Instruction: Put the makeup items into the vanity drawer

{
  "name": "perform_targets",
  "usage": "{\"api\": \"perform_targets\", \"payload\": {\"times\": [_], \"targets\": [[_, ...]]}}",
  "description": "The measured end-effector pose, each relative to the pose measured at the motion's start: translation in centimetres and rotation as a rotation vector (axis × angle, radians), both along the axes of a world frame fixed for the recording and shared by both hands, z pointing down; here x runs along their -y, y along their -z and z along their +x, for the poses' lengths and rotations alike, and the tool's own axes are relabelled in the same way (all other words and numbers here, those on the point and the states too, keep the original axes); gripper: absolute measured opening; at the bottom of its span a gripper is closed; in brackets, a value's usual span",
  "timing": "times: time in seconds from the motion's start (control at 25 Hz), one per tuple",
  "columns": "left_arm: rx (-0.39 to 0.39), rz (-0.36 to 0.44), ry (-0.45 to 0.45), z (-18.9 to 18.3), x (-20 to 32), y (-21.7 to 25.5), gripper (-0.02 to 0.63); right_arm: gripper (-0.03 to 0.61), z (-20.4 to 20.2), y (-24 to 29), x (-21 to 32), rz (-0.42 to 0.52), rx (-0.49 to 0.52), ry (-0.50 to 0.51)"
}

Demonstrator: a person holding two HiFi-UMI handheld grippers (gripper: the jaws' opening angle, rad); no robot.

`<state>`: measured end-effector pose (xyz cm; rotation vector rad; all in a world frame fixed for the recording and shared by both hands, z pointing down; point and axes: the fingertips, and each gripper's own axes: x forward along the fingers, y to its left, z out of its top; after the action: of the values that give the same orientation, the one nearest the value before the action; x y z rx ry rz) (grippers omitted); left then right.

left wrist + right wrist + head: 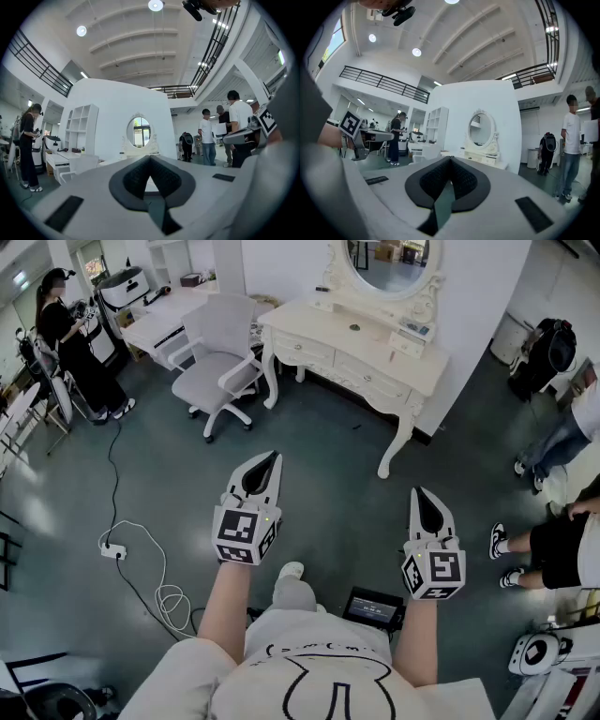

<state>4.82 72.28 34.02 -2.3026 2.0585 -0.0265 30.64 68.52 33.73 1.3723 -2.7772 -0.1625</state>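
both grippers are shut with nothing between the jaws: the left gripper (270, 461) and right gripper (421, 495) are held level, well apart from the vanity (309, 329). small items, judged to be the makeup (413, 332), are left on its top, and its drawers (302, 350) are closed. a drawer pull could be missed by unopened jaws, or the chair (217, 371) just beside could be bumped on approach.

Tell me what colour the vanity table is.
The vanity table is cream white, and it shows best in the head view.
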Motion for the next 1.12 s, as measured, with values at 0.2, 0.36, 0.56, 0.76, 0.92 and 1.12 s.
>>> {"api": "perform_targets", "payload": {"times": [0.2,0.36,0.56,0.76,0.92,1.12], "targets": [[0.001,-0.001,-0.007,0.2,1.2,-0.1,0.014,0.015,0.4,-0.1,1.1,-0.007,0.008,-0.010],[0.003,0.002,-0.022,0.3,2.8,0.1,0.014,0.015,0.5,0.1,2.7,-0.005,0.019,-0.019],[-0.006,-0.004,-0.027,-1.1,5.9,-0.3,0.014,0.015,-0.6,0.1,5.7,-0.005,0.028,-0.030],[-0.011,-0.002,-0.037,-3.2,10.7,-0.6,0.014,0.017,-2.4,-0.1,10.4,-0.009,0.009,-0.046],[-0.011,0.008,-0.052,-5.1,15.0,-0.1,0.014,0.017,-4.7,0.3,14.5,-0.007,0.001,-0.049],[-0.019,0.009,-0.085,-7.4,20.7,0.2,0.014,0.017,-7.0,0.8,19.5,-0.012,-0.001,-0.082]]}}
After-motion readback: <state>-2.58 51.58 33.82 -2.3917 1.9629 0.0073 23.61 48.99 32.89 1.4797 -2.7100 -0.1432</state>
